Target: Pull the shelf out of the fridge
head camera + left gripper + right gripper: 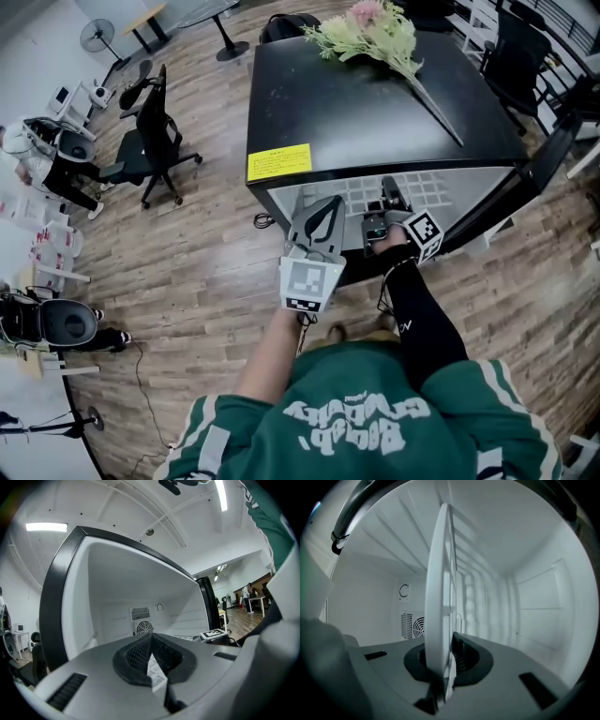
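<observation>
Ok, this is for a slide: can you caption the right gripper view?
Right tongs shut on the shelf, seen edge-on, looking into the white fridge.

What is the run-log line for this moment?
right gripper: shut on white grid shelf, front edge | left gripper: shut, at black fridge opening | shelf: not yet out

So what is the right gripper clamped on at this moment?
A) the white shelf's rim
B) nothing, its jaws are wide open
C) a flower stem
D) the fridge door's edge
A: in the right gripper view, the right gripper has its pads pressed on the rim of the white shelf inside the fridge.
</observation>
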`<action>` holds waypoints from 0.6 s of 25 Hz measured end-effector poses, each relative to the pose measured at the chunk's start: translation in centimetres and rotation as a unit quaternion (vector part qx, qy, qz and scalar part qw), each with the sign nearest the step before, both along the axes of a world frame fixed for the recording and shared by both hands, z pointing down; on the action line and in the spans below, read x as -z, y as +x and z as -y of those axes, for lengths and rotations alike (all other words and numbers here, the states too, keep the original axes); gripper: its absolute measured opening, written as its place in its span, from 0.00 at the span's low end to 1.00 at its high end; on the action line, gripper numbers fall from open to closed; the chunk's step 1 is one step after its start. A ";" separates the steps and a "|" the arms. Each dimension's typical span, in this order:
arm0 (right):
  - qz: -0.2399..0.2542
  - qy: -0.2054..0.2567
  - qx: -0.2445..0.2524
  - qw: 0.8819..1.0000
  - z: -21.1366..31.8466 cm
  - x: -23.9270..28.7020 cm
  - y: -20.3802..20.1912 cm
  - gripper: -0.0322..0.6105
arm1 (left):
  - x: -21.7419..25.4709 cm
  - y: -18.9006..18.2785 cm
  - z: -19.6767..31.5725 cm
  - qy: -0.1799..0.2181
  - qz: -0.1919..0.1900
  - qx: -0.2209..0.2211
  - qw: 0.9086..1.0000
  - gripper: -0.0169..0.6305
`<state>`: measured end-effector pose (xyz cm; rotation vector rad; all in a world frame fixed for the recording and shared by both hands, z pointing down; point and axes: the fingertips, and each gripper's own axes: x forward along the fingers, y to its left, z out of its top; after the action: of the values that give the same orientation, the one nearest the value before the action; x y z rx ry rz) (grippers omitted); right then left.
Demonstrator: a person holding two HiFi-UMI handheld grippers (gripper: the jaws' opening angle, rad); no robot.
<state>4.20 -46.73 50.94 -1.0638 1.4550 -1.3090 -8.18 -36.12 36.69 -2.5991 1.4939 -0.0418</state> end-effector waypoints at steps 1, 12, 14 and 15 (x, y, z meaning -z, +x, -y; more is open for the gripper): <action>0.000 0.001 0.000 1.000 0.0 0.0 0.0 0.11 | 0.0 0.0 -0.1 0.000 0.001 -0.001 1.000 0.05; 0.001 0.002 0.003 1.000 -0.5 0.1 0.1 0.11 | -0.3 -0.5 -0.7 0.001 0.013 0.009 1.000 0.05; -0.001 0.003 0.003 1.000 -0.5 0.2 0.1 0.11 | -0.2 -0.7 -0.7 0.002 0.014 0.010 1.000 0.05; -0.002 0.003 0.004 1.000 -0.6 0.2 0.1 0.11 | -0.3 -0.9 -0.7 0.001 0.014 0.011 1.000 0.05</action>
<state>4.32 -46.13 50.71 -1.0594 1.4668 -1.3072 -9.05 -35.39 36.94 -2.5694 1.5121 -0.0784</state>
